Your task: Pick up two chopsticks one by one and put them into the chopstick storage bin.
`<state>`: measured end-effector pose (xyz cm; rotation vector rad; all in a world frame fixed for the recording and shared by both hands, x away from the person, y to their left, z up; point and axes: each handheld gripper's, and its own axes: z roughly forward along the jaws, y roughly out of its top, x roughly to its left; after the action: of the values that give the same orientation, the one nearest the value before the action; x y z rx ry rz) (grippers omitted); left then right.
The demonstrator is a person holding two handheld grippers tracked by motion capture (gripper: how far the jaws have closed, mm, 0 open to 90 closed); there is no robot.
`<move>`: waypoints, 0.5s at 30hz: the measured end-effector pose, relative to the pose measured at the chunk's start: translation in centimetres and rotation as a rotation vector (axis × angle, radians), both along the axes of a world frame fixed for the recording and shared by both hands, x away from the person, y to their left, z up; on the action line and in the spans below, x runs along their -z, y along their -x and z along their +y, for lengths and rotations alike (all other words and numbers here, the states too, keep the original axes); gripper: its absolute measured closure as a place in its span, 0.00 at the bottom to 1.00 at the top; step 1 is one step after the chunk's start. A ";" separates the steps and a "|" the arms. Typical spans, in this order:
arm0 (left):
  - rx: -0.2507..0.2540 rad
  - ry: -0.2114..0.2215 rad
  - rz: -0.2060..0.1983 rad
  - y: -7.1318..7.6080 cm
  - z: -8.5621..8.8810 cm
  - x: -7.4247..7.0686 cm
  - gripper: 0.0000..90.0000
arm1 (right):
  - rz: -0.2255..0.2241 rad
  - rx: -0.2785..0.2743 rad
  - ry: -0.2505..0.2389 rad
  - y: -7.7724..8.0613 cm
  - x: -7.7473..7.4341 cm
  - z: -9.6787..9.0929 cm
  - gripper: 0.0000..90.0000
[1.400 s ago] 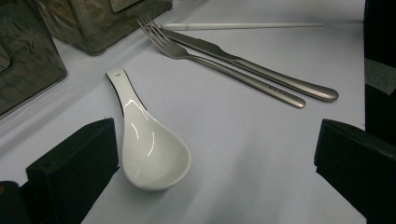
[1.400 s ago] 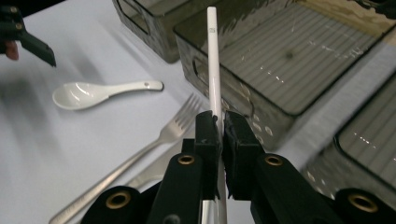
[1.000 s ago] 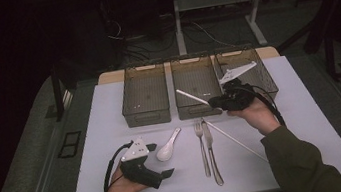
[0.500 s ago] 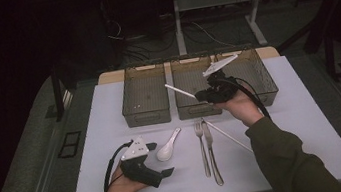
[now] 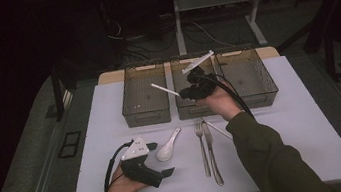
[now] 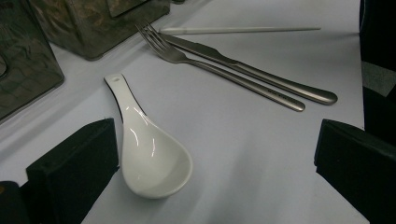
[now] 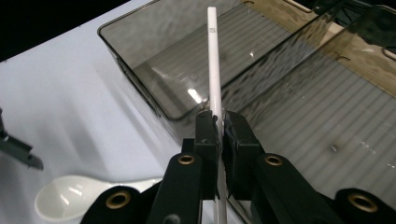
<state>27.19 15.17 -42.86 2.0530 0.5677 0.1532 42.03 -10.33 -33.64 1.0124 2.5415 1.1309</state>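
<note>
Right gripper (image 7: 218, 126): its two black fingers (image 7: 204, 135) are pressed together on a white chopstick (image 7: 213, 60), pinching it near its lower part; the stick passes between the pads and runs on toward the top centre of the right gripper view, its free end above the open bins. In the high view the right gripper (image 5: 185, 93) sits just above centre, over the middle bin (image 5: 184, 109) of three smoky transparent bins, with the chopstick (image 5: 165, 89) slanting up and to the left toward the left bin (image 5: 147, 114).

Left gripper (image 5: 159, 159): it rests on the tabletop (image 5: 310, 132) at lower left of the high view, fingers (image 6: 70, 168) spread wide and holding nothing. A white ceramic spoon (image 6: 149, 149) lies between them, its bowl just beside the left-hand finger in the left gripper view.

Right of the spoon (image 5: 168, 147) lie a fork (image 5: 201, 144) and a knife (image 5: 211, 151) side by side, and a second white chopstick (image 5: 220, 130) just beyond them. The right bin (image 5: 255, 99) stands at upper right of centre.
</note>
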 end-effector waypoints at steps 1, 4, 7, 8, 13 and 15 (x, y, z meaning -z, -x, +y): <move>0.000 0.001 -0.001 0.0 0.0 0.0 0.00 | 0.004 0.000 0.001 -0.2 0.1 0.4 0.94; 0.005 -0.001 -0.009 0.0 0.1 -0.1 0.00 | 0.011 -0.001 0.016 -0.8 0.4 1.4 0.94; 0.005 0.006 -0.011 0.0 0.1 -0.1 0.00 | 0.019 0.003 0.026 -1.4 0.7 2.5 0.94; 0.003 0.009 -0.010 0.1 0.0 -0.1 0.00 | 0.020 0.005 0.028 -1.7 0.8 2.9 0.94; 0.010 0.011 -0.010 0.1 0.0 -0.1 0.00 | 0.024 0.008 0.045 -2.7 1.3 4.5 0.94; 0.014 0.005 -0.015 0.0 0.0 -0.1 0.00 | 0.024 0.012 0.057 -3.1 1.5 5.2 0.94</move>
<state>27.16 15.19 -42.71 2.0493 0.5439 0.1584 45.17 -5.15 -35.10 1.0319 2.5671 1.0426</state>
